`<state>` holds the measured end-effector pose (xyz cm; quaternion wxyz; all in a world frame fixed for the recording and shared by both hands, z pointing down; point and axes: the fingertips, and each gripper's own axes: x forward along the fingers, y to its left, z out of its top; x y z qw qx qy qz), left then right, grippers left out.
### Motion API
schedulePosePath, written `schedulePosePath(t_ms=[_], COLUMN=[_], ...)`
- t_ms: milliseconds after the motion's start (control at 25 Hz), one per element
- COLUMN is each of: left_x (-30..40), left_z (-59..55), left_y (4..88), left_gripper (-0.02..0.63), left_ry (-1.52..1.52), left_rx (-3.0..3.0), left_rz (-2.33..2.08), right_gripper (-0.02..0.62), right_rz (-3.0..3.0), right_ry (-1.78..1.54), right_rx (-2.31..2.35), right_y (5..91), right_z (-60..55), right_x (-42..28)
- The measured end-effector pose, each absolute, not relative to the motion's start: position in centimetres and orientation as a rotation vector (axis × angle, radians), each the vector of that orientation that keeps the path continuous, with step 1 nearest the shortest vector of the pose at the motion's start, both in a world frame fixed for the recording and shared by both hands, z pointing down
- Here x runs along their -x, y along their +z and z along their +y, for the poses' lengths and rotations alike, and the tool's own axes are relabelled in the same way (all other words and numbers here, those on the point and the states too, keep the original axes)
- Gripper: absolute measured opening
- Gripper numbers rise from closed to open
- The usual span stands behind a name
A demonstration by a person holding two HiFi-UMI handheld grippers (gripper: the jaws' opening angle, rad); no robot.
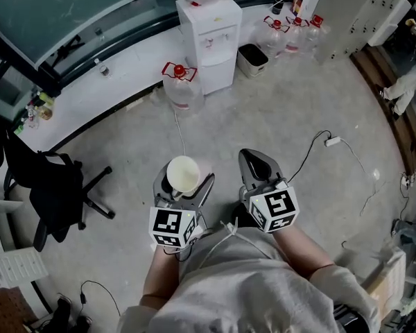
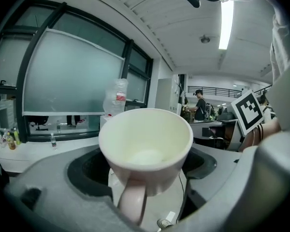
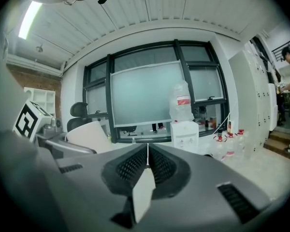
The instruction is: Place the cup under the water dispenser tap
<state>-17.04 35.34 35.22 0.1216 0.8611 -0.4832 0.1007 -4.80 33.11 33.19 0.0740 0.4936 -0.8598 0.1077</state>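
Observation:
A cream cup [image 1: 183, 174] with a handle sits upright between the jaws of my left gripper [image 1: 184, 184], which is shut on it. In the left gripper view the cup [image 2: 145, 141] fills the middle, empty, handle toward the camera. My right gripper [image 1: 254, 161] is beside it on the right, shut with nothing in it; its jaws [image 3: 147, 159] meet in a line. The white water dispenser [image 1: 209, 37] stands ahead against the window ledge, a good way across the floor. It also appears in the right gripper view [image 3: 184, 135], its bottle in the left gripper view [image 2: 115, 98]. Its taps are too small to make out.
A water jug with a red cap [image 1: 182, 85] stands on the floor left of the dispenser, a small bin [image 1: 252, 59] and more jugs [image 1: 291, 33] to its right. A black office chair [image 1: 52, 189] is at the left. A cable with a plug strip [image 1: 333, 141] lies at the right.

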Motion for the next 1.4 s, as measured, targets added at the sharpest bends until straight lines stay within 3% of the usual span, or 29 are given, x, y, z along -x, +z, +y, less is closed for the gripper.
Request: schedulePosePath(t_ms=[680, 1400], left_x=[4.3, 0.2], left_z=[18.4, 1.3], left_y=[37.7, 40.8], left_gripper=[0.442, 0.442], left_ry=[0.339, 0.418], left_rx=[-2.389, -2.411], left_rz=[-1.511, -1.374], right_gripper=[0.029, 0.029], right_rz=[-2.579, -2.439], right_ry=[0.376, 0.475], right_rx=[-1.353, -1.437], right_y=[36.4, 40.3], right_z=[15.7, 0.9], right_x=[-9.8, -13.3])
